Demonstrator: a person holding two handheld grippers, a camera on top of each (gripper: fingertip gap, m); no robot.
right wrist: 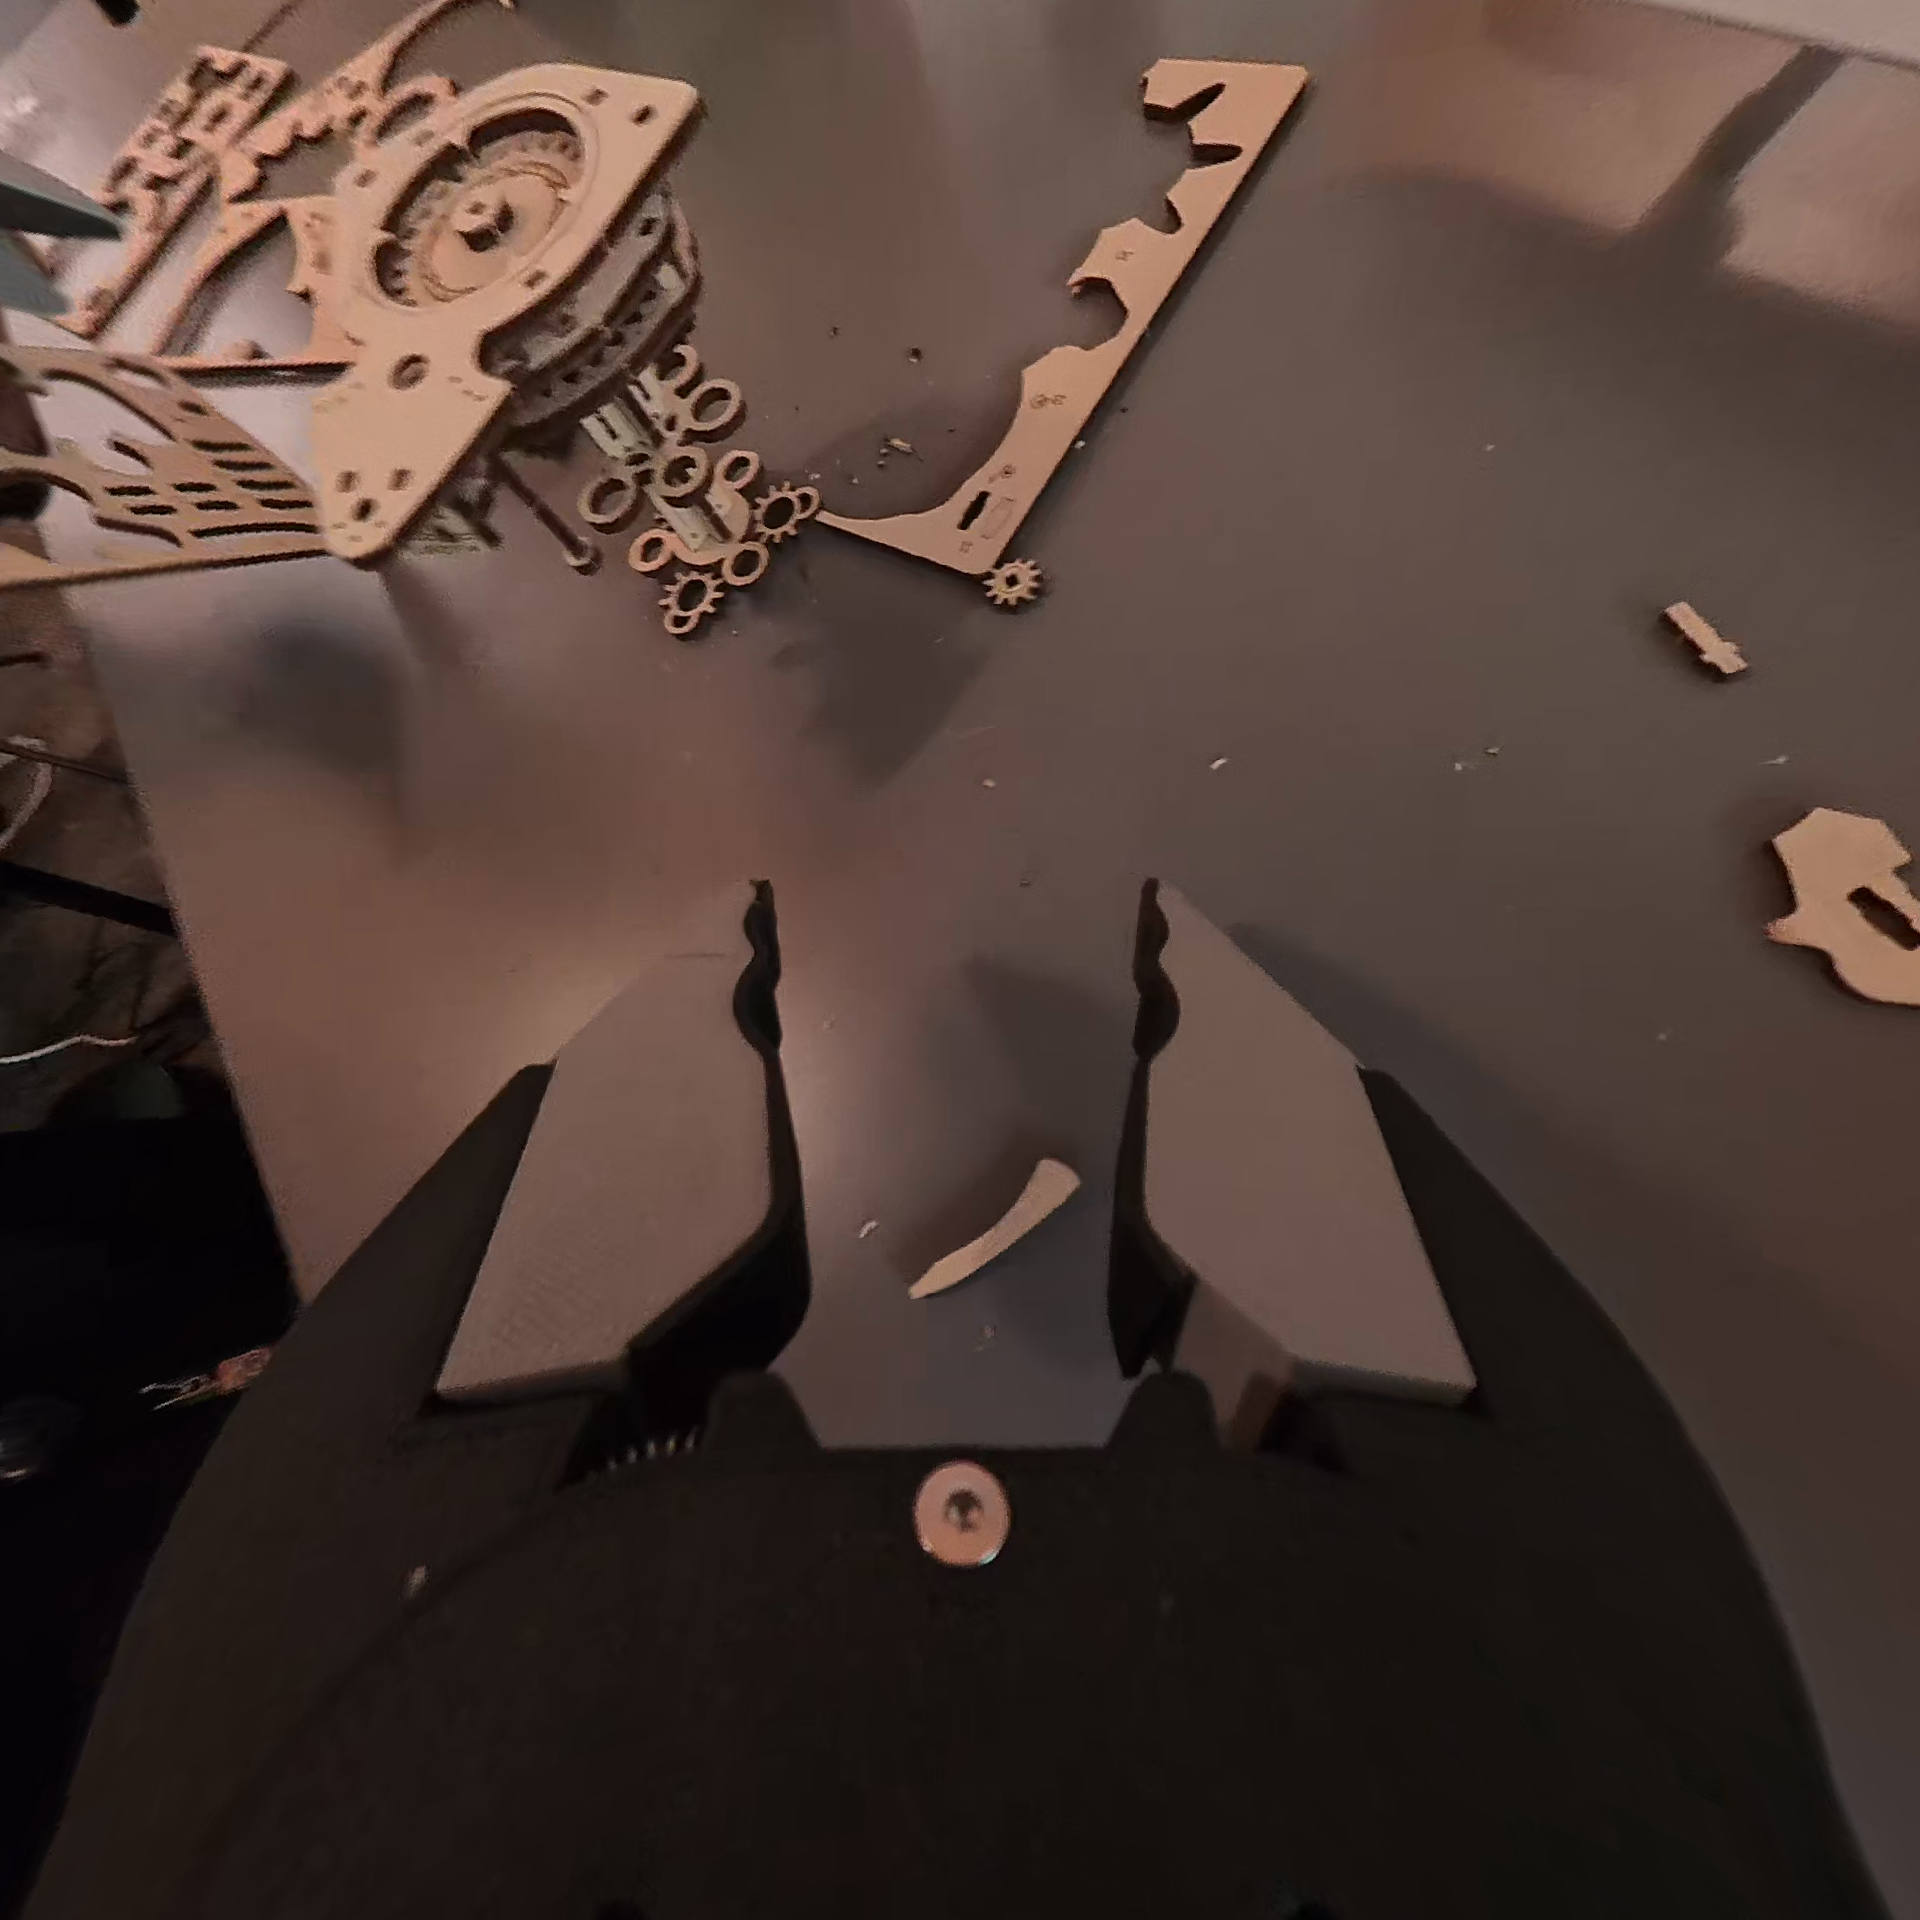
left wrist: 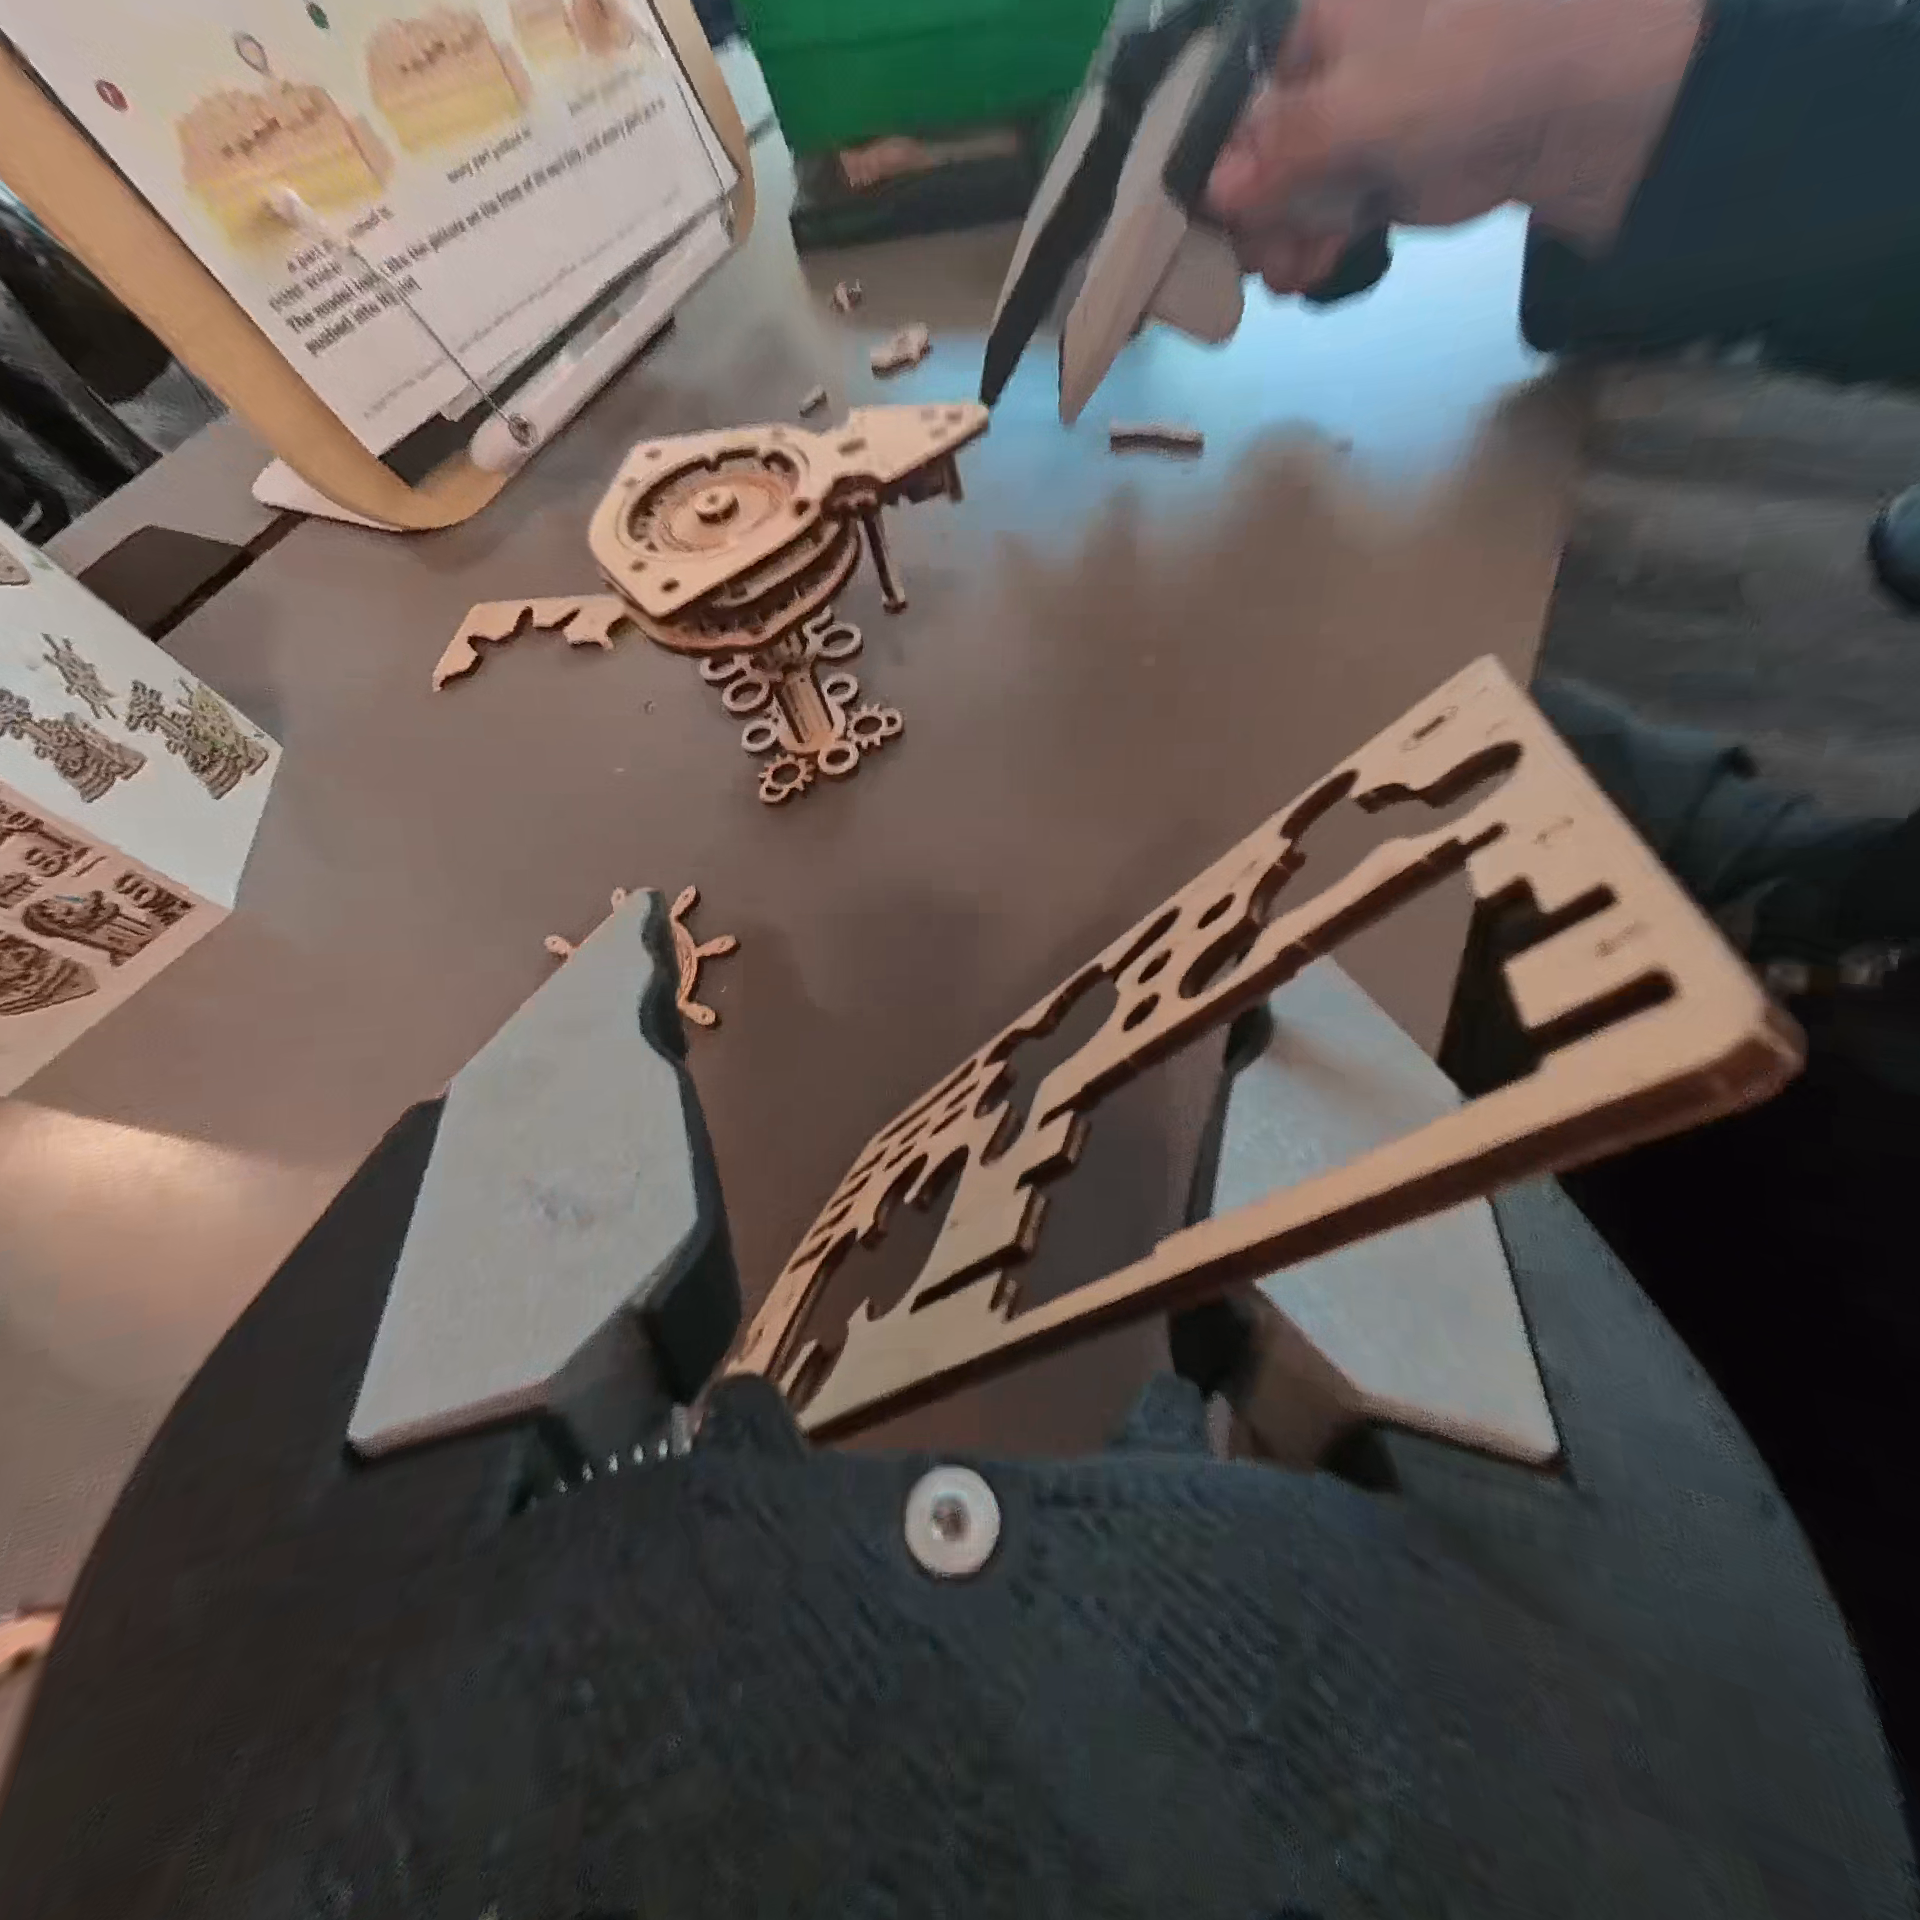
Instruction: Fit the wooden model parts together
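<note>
- The left gripper (left wrist: 935,1049) has its fingers wide apart; a punched-out wooden sheet (left wrist: 1351,1049) rests tilted between them, lying against the right finger (left wrist: 1382,1247), with one corner down by the finger roots. No finger clamps it.
- Just past the left fingertip, a small ship's-wheel part (left wrist: 698,961) lies flat on the bench (left wrist: 1039,644).
- Farther on, near the bench's middle, stands the half-built model (left wrist: 727,540): a flat plate with a round gear stack, propped on a column fringed with rings and small cogs.
- A jagged strip (left wrist: 520,634) lies beside the model, toward the left edge.
- At the far edge, a stand holds an instruction page (left wrist: 447,197); a green box (left wrist: 914,62) sits beyond it.
- The right gripper (left wrist: 1023,400), held in a hand (left wrist: 1434,125), hangs tip-down just beside the model's plate end.
- In the right wrist view, the right gripper (right wrist: 951,894) has its fingers apart and holds nothing; a curved sliver (right wrist: 997,1226) lies on the bench under them.
- Beyond it stand the model (right wrist: 488,270), a long notched offcut (right wrist: 1122,301) and a tiny cog (right wrist: 1011,580) touching its corner.
- Toward the right edge lie a short peg (right wrist: 1704,642) and a slotted part (right wrist: 1849,904).
</note>
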